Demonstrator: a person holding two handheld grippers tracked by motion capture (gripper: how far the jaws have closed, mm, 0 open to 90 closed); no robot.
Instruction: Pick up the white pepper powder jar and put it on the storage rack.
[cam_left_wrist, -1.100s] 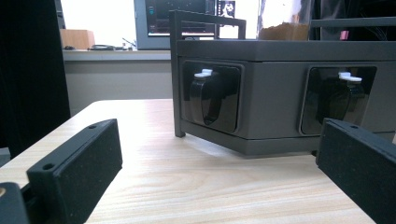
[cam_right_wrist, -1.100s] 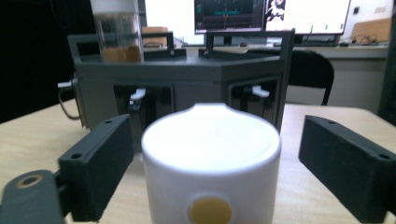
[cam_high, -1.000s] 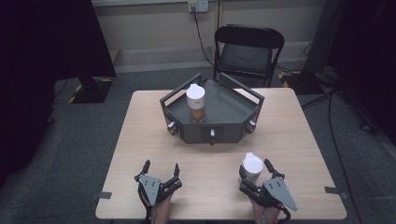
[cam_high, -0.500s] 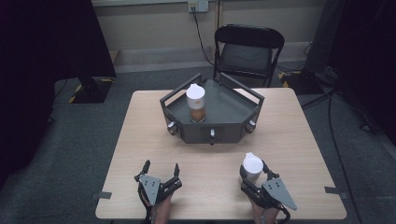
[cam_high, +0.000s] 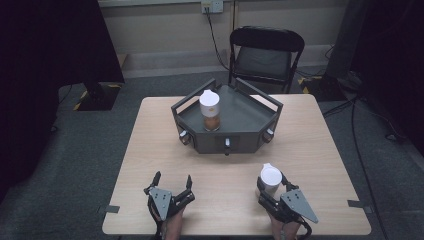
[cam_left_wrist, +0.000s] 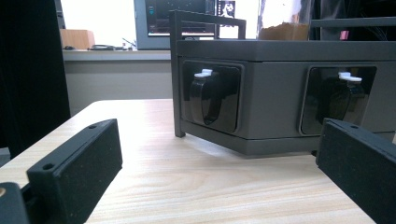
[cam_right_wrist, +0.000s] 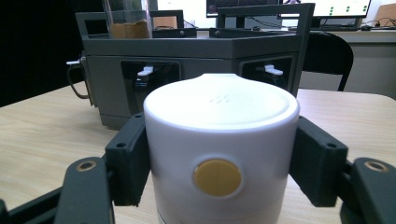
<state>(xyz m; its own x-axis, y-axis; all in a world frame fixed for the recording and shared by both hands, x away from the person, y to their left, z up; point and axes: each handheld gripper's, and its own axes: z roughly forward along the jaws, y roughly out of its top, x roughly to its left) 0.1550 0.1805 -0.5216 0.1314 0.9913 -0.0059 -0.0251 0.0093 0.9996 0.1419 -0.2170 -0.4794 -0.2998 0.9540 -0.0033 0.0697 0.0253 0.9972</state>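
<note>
Gripper (cam_right_wrist: 219, 158) pads clamp white container (cam_right_wrist: 222, 140), its base cut off below.

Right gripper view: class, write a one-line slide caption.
Right gripper shut on a white container with a yellow button, dark grey tray behind.

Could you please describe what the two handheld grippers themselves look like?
Both the left gripper and the right gripper are black, each with two blocky jaws faced with textured black pads and topped by a grey three-cornered plate. Brass-coloured fittings sit in the jaw arms.
</note>
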